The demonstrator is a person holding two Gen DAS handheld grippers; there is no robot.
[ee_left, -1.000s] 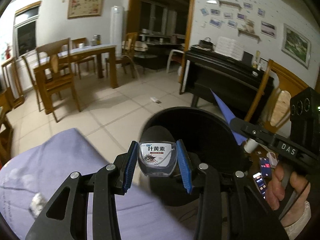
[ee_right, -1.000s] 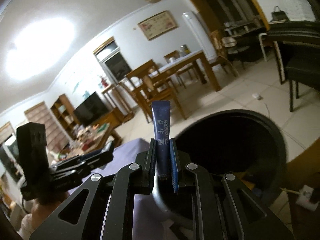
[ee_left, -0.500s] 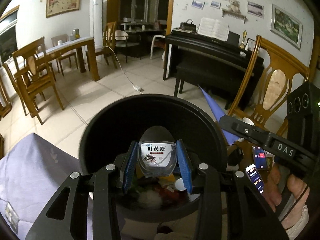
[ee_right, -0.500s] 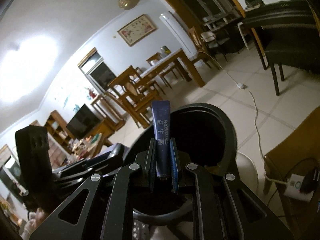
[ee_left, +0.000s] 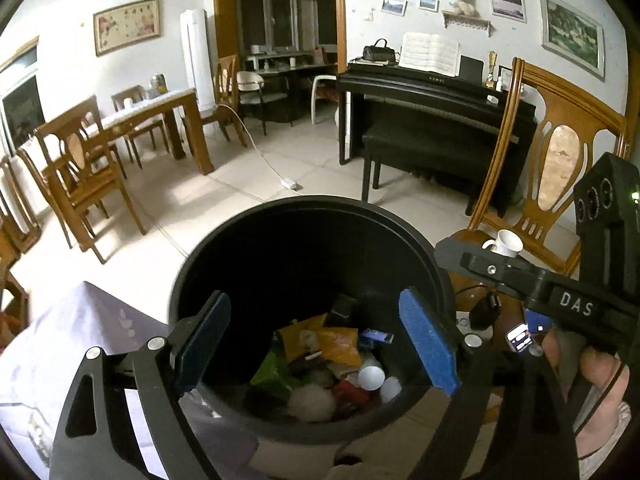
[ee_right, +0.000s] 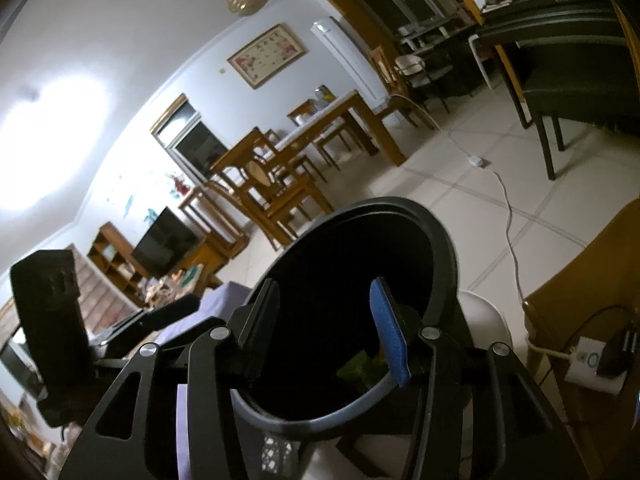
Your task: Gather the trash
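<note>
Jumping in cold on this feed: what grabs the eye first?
The black trash bin fills the lower middle of the left wrist view, with mixed trash heaped at its bottom. The left gripper hangs over it, jaws opening and empty. Behind, a black piano stands against the far wall.

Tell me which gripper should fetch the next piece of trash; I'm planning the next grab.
Neither clearly. The left gripper and right gripper both hang over the bin with jaws opening and nothing between them. No loose trash shows outside the bin, so the pictures favour neither.
</note>
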